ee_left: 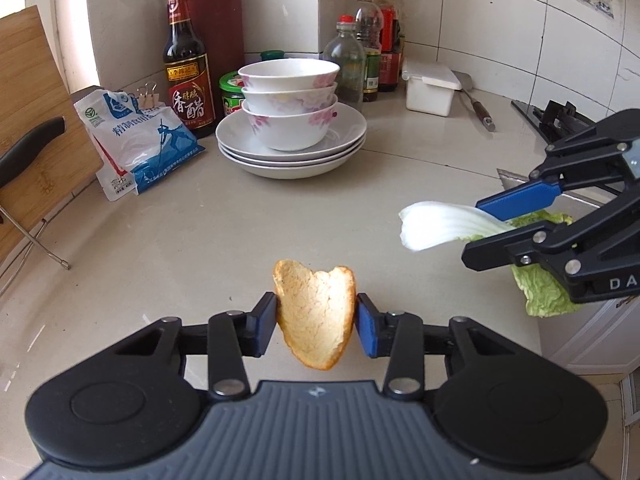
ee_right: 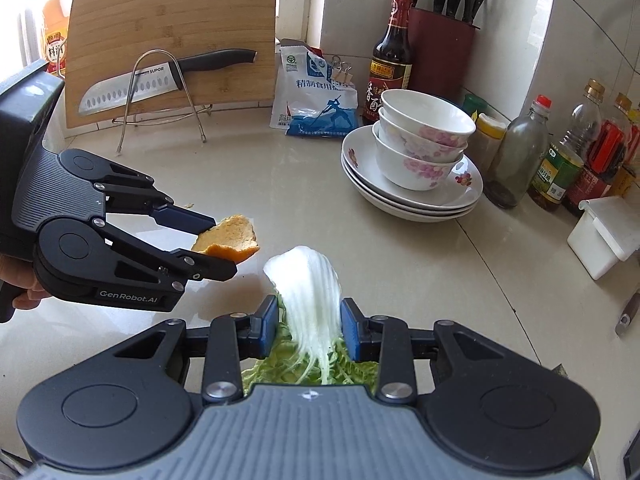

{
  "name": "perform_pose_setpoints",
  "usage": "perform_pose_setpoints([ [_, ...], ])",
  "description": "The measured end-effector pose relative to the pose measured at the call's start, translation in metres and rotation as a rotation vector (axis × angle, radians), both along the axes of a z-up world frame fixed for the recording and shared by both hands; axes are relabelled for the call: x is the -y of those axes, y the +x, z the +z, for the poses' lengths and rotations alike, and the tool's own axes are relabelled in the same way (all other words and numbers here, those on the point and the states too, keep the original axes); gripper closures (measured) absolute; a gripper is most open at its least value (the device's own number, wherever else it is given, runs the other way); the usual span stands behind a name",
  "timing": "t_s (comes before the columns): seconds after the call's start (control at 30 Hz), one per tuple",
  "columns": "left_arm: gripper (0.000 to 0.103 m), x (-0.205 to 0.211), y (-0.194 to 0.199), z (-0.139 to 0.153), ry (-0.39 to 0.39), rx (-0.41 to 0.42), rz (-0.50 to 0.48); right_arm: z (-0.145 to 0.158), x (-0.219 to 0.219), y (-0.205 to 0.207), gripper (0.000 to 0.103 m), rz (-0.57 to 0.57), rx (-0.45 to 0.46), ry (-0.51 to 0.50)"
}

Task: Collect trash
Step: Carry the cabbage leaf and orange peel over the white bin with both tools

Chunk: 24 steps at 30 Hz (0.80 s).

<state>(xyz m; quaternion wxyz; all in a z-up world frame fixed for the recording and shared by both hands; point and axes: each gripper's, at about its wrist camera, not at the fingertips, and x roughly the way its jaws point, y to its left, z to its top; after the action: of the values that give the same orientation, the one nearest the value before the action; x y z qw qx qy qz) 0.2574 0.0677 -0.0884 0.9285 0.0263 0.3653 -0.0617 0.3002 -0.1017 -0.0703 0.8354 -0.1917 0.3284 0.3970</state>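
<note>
A glossy, smooth stone-like countertop [ee_left: 192,240] is seen, with glazed ceramic bowls [ee_left: 290,92] stacked at its back edge. A bamboo-grained cutting board [ee_right: 172,36] and a polished steel knife blade [ee_right: 128,94] are shown. The orange peel [ee_left: 316,316] looks matt and pithy.

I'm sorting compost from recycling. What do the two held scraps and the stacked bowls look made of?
The peel in the left gripper looks like dried citrus rind: orange skin, pale pithy inside. The leaf in the right gripper is a cabbage-like vegetable: white ribbed stalk, crinkled green blade. The bowls look like glazed ceramic: glossy white with pink flowers.
</note>
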Motion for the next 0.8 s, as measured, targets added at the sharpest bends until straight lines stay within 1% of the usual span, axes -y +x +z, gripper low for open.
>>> perform_pose_setpoints([
  [0.2,0.062,0.023,-0.021,0.015,0.007,0.005,-0.061,0.002,0.03,-0.016,0.065,-0.049,-0.004,0.025],
  [0.37,0.062,0.049,-0.037,0.026,-0.01,0.013,-0.131,-0.002,0.071,-0.03,0.065,-0.142,-0.025,0.041],
  [0.5,0.062,0.077,-0.047,0.031,-0.025,0.018,-0.205,-0.011,0.108,-0.044,0.065,-0.234,-0.051,0.041],
  [0.63,0.063,0.105,-0.05,0.031,-0.039,0.016,-0.27,-0.031,0.145,-0.055,0.064,-0.325,-0.089,0.022],
  [0.8,0.063,0.142,-0.048,0.025,-0.041,0.0,-0.338,-0.076,0.179,-0.059,0.064,-0.422,-0.158,-0.006],
])
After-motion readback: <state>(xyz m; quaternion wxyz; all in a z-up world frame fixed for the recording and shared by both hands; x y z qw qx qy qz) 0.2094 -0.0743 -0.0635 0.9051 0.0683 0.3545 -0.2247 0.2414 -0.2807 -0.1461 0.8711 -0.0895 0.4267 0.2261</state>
